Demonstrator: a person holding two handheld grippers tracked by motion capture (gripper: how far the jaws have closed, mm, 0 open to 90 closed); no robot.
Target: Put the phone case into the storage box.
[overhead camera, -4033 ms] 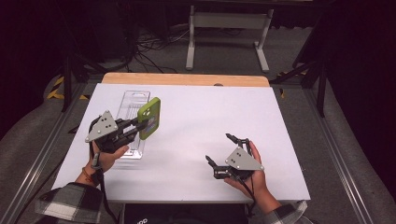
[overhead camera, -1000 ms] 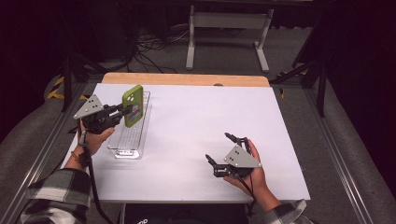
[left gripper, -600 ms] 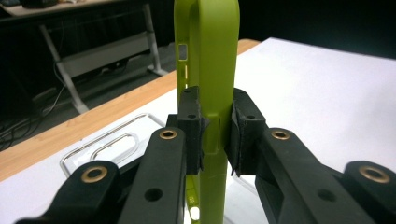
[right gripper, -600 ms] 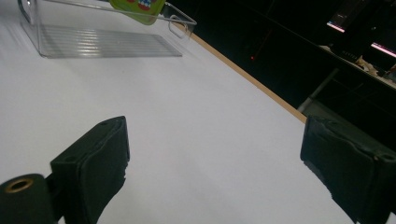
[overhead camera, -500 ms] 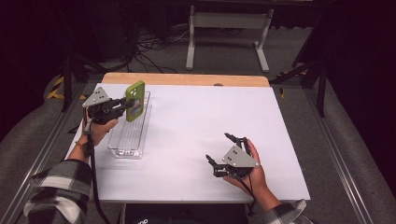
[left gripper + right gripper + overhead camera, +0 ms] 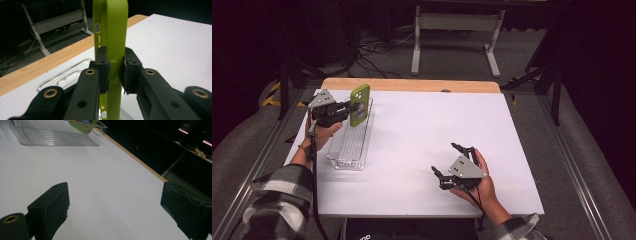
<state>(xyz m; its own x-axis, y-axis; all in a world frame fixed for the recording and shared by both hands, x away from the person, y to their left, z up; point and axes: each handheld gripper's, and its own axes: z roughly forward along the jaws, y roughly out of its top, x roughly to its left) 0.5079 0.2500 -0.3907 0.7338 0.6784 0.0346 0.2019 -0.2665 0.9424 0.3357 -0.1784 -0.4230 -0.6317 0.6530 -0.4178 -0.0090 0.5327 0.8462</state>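
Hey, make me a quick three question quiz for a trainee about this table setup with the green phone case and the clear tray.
1. True or false: the left gripper is shut on the green phone case.
2. How do the right gripper jaws stand?
3. Where is the case relative to the clear tray: A over its far end, B beside its near end, C under it?

Key: 1 true. 2 open, holding nothing. 3 A.

No legible text, label, brand or number anywhere.
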